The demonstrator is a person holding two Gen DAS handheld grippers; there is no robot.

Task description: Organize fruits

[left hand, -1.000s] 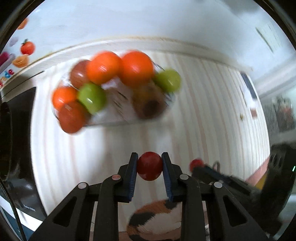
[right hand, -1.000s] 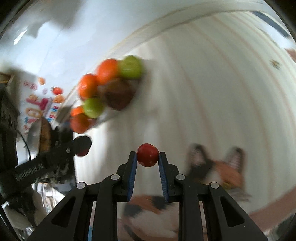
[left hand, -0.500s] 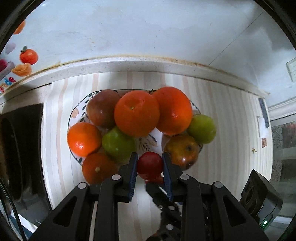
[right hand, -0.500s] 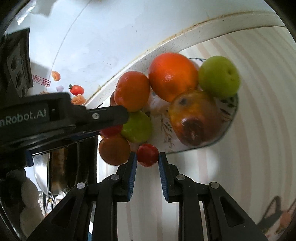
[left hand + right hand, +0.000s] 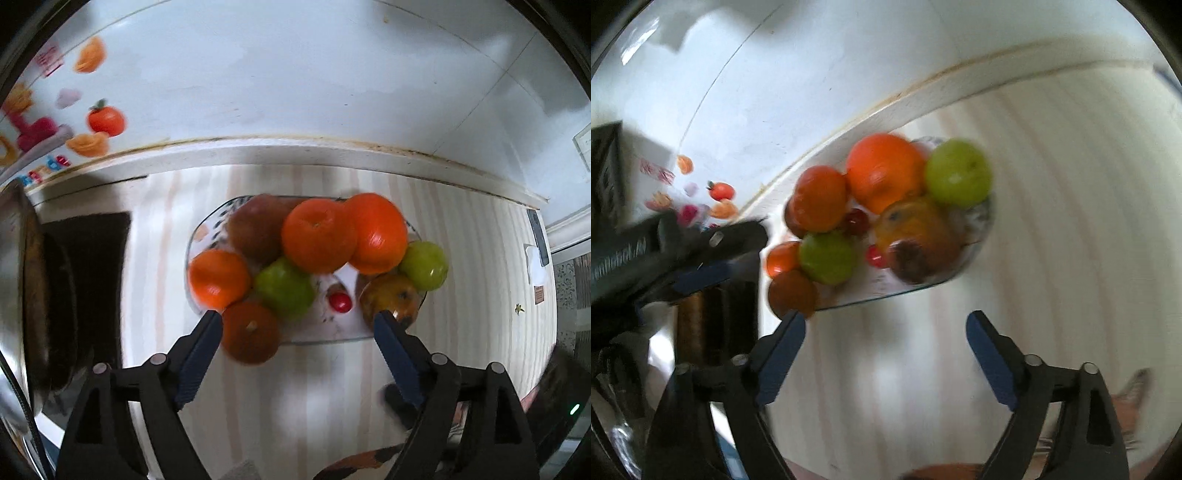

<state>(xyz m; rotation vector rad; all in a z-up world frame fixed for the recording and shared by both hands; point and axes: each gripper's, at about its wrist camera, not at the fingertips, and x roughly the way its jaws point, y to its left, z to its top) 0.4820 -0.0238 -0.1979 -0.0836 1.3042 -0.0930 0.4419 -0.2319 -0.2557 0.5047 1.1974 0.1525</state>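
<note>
- Hovering just short of the plate (image 5: 325, 338), my left claw (image 5: 297, 319) stands spread wide and holds nothing.
- My right claw (image 5: 884, 319) is likewise splayed and bare, its tips at the plate's near rim.
- One cherry tomato (image 5: 340, 301) lies on the plate at about 1 o'clock from my left claw, between the green apple (image 5: 284, 288) and the bruised yellow fruit (image 5: 389, 297).
- From my right claw that same gap sits at 12 o'clock, with two small red tomatoes there (image 5: 876, 255) (image 5: 856, 220).
- Oranges (image 5: 318, 234) and another green apple (image 5: 424, 264) crowd the far side, toward 12 and 1 o'clock.
- I judge both claws about equally near; nothing round here has a long axis to mind.
</note>
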